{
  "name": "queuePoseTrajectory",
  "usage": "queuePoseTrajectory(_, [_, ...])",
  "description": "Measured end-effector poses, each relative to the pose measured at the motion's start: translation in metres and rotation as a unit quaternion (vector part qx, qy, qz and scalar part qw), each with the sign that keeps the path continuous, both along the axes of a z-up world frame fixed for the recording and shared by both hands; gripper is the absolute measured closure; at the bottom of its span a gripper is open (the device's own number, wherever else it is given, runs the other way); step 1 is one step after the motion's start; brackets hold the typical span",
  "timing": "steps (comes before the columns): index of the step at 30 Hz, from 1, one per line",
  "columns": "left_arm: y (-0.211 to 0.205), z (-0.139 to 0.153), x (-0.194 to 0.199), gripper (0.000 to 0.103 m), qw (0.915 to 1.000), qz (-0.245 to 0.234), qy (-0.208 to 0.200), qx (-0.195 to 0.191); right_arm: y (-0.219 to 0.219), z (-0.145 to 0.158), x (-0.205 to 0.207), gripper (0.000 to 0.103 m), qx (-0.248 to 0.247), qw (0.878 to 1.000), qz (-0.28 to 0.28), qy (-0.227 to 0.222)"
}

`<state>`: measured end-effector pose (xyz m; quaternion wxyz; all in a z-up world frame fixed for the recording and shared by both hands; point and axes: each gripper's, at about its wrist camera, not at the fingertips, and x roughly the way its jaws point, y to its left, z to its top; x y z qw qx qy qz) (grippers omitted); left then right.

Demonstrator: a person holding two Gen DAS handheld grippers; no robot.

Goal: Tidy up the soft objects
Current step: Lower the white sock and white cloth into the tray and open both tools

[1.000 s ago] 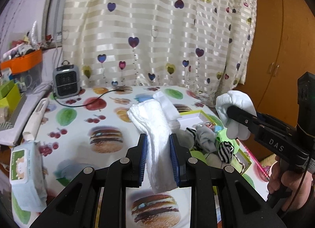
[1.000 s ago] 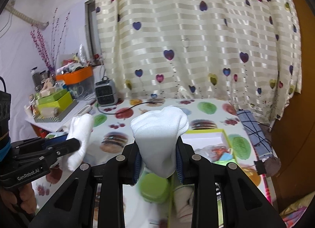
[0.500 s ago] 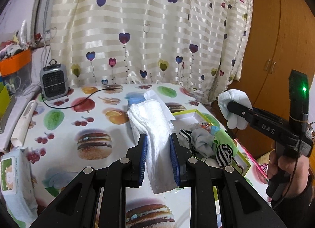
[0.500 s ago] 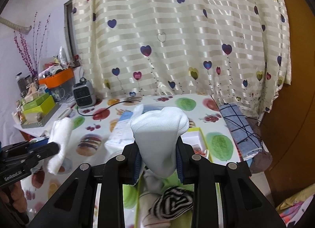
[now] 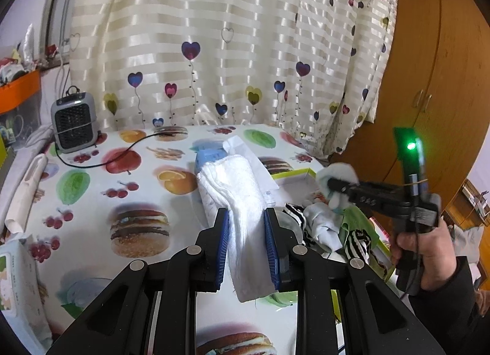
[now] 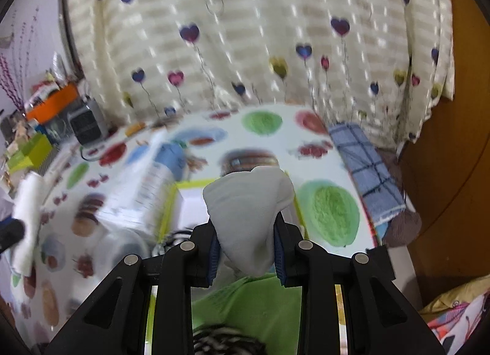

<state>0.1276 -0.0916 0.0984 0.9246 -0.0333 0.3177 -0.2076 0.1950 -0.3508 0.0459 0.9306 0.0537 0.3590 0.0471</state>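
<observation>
Socks both pinched: left gripper (image 5: 246, 243) jaws squeeze towel sock (image 5: 235, 202), right gripper (image 6: 246, 251) jaws squeeze white sock (image 6: 249, 217), box (image 6: 171, 202) just ahead. Risk: let go early, sock lands on tabletop (image 5: 92, 202).

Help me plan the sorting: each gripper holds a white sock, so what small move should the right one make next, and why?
Probably lower the right gripper a little further toward the box and let go. Its white sock is clamped above the box's pile of clothes, with the green cloth right below.
</observation>
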Motion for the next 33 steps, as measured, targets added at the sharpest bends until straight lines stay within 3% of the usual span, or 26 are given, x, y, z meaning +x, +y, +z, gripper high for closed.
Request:
queuePoseTrajectory(8, [-0.012,-0.003,0.011,0.082,0.9999,-0.014,0.004,0.006,0.008,-0.039,0.022,0.070,-0.028,0.996,0.028,0.079])
queuePoseTrajectory(12, [-0.020,-0.002,0.012,0.082,0.9996,-0.025,0.003,0.008,0.010,-0.034,0.015,0.060,-0.029,0.997,0.033,0.063])
queuePoseTrajectory(23, [-0.066,0.000,0.023,0.082,0.9964,-0.082,-0.002,0.020,-0.001,-0.003,-0.022,0.060,-0.005,1.000,0.013,-0.001])
queuePoseTrajectory(33, [-0.118,-0.022,0.060,0.082,0.9922,-0.117,0.026,0.034,-0.011,0.010,-0.048,0.060,0.010,1.000,-0.007,-0.029])
